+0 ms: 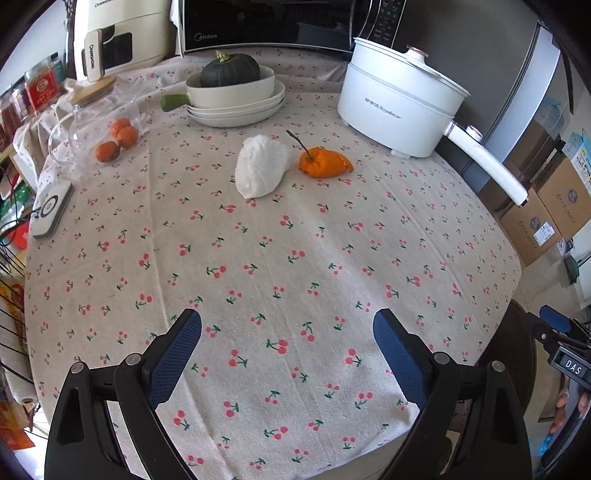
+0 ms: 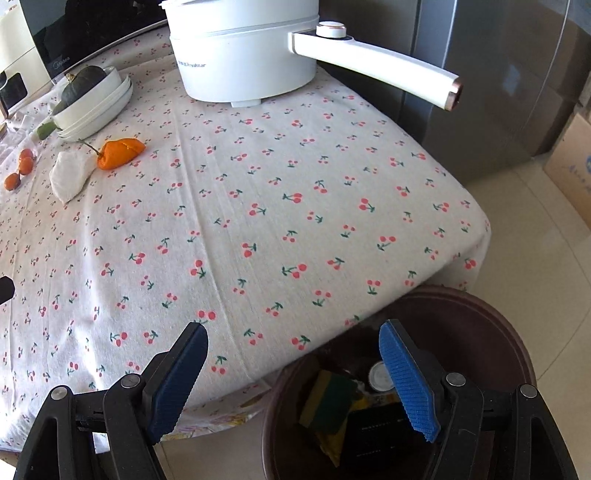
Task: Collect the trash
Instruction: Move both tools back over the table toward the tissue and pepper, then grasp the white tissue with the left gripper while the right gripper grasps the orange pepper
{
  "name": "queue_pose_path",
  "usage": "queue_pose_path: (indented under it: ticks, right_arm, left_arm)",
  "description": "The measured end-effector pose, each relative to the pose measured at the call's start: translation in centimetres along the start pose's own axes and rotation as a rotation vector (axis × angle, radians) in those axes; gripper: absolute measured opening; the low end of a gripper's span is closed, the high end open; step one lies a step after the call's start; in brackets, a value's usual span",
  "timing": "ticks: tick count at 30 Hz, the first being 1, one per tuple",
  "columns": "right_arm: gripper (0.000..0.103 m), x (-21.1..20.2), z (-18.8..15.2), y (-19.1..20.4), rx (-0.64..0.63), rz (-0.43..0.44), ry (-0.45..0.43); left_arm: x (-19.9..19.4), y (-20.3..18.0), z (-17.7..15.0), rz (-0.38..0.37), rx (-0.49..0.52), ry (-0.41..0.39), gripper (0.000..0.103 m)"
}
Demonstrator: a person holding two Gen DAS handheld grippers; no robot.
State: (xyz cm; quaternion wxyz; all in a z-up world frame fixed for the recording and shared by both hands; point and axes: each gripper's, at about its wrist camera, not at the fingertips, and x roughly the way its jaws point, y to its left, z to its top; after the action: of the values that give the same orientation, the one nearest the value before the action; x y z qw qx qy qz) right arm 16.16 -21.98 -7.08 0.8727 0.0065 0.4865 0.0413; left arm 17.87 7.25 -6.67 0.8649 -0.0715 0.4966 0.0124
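Brightness: we see both views evenly bright, in soft daylight.
Shadows: we find a faint, soft-edged shadow across the tablecloth [image 1: 295, 258] below the orange peel [image 1: 325, 162]; the inside of the trash bin [image 2: 491, 332] is dim.
Glare: we note pale reflections on the microwave door [image 1: 266, 22] and a dull sheen on the fridge [image 2: 480, 92].
Distortion: we see strong fisheye bending, with dark corners.
Sharpness: we find the centre crisp, the edges slightly soft.
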Motion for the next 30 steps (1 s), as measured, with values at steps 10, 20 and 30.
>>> queue_pose_path:
  ticks: [10, 20, 30]
  right_arm:
    - [0.081, 3.1, 4.2, 3.8, -0.083, 0.012, -0.013]
    - [0.081, 6.7, 8.9, 6.9, -0.162, 0.075, -0.072]
    - [0.081, 10.7, 11.5, 10.9, -0.190, 0.124, -0.064]
  left_arm:
    - [4.9, 1.4, 5.7, 0.092, 0.056, -0.053, 0.095]
    - [11.3, 1.6, 9.6, 0.042, 0.079, -0.134, 0.089]
    - [13.2, 3.5, 10.9, -0.068, 0.058, -0.132, 0.018]
